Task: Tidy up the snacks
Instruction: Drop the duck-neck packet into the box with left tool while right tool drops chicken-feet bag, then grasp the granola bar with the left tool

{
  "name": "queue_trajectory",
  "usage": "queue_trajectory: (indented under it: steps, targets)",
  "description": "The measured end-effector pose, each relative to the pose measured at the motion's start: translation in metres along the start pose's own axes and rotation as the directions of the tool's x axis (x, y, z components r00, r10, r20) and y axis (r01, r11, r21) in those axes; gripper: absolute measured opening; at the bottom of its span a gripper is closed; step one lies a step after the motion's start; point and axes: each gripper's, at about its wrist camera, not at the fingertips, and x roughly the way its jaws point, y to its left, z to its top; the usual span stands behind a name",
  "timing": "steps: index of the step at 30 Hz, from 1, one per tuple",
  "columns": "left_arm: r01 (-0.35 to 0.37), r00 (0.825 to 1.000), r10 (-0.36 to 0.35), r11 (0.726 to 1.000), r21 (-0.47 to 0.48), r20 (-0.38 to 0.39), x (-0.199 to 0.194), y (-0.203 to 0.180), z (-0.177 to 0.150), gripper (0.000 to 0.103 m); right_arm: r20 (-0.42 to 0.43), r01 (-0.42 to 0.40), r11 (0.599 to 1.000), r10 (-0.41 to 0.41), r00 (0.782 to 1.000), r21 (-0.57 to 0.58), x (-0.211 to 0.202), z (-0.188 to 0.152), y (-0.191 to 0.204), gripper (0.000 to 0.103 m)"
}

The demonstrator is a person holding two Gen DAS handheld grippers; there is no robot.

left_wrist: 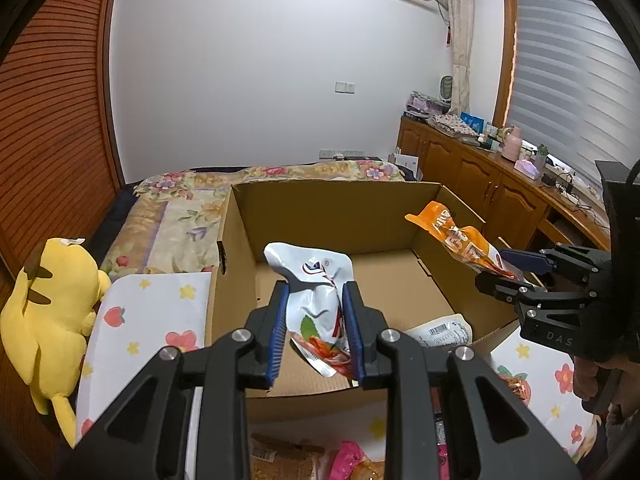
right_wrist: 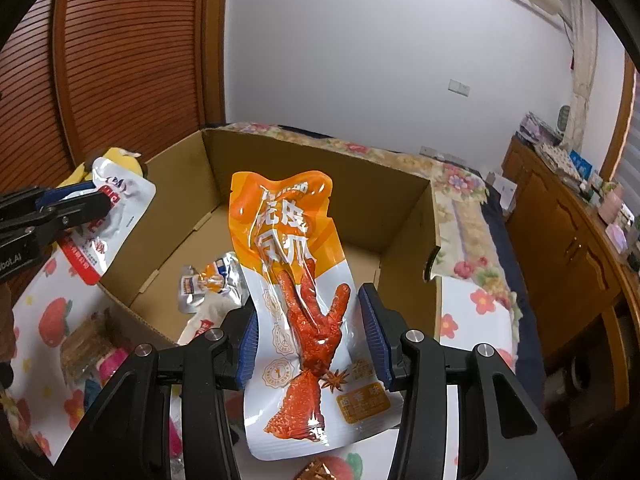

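An open cardboard box (left_wrist: 320, 220) (right_wrist: 380, 208) stands on the bed. My left gripper (left_wrist: 316, 288) (right_wrist: 92, 196) is shut on a white snack pouch (left_wrist: 316, 280) (right_wrist: 116, 208) with red print, held upright over the box's near edge. My right gripper (right_wrist: 308, 300) (left_wrist: 494, 268) is shut on an orange chicken-foot pouch (right_wrist: 288, 240) (left_wrist: 460, 236), held by its lower half above the box's right side. On the box floor lie a silver packet (right_wrist: 208, 284) and a white packet (left_wrist: 440, 330).
A yellow plush toy (left_wrist: 52, 304) lies left of the box on a fruit-and-flower print sheet (left_wrist: 152, 312). Loose snacks lie on the sheet in front of the box, among them a brown bar (right_wrist: 84, 348) and a pink packet (left_wrist: 352, 460). A wooden cabinet (left_wrist: 480, 184) runs along the right.
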Motion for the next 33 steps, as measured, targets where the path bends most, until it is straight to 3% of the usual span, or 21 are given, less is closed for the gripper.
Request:
queue_trajectory:
  steps: [2, 4, 7, 10, 15, 22, 33]
  targets:
    - [0.004, 1.0, -0.004, 1.0, -0.004, -0.004, 0.0, -0.001, 0.0, 0.043, -0.007, -0.001, 1.0, 0.001, 1.0, 0.005, 0.002, 0.001, 0.0, 0.048]
    - [0.007, 1.0, -0.007, 1.0, -0.001, -0.003, 0.0, -0.002, -0.001, 0.051, -0.016, -0.008, 1.0, 0.008, 1.0, 0.013, 0.005, 0.0, -0.001, 0.051]
    - [0.005, 1.0, -0.005, 1.0, -0.004, -0.007, -0.001, -0.002, -0.003, 0.052, -0.018, -0.014, 1.0, 0.014, 1.0, 0.018, 0.006, -0.003, -0.001, 0.054]
    - [0.014, 1.0, -0.014, 1.0, 0.001, -0.008, -0.005, -0.003, -0.004, 0.052, -0.025, -0.021, 0.999, 0.022, 0.999, 0.026, 0.006, -0.008, -0.002, 0.063]
    - [0.01, 1.0, -0.01, 1.0, 0.009, 0.004, -0.02, -0.005, -0.005, 0.056, 0.004, -0.045, 0.999, 0.045, 0.999, 0.023, -0.011, -0.009, -0.002, 0.065]
    - [0.031, 0.998, -0.034, 0.998, 0.059, 0.045, -0.063, -0.011, -0.015, 0.08, 0.057, -0.078, 0.997, 0.076, 0.995, 0.026, -0.062, -0.029, -0.001, 0.065]
    - [0.028, 0.999, -0.03, 0.993, 0.118, 0.023, -0.102, -0.002, -0.052, 0.082, 0.055, -0.135, 0.991, 0.134, 0.989, 0.002, -0.109, -0.074, -0.004, 0.065]
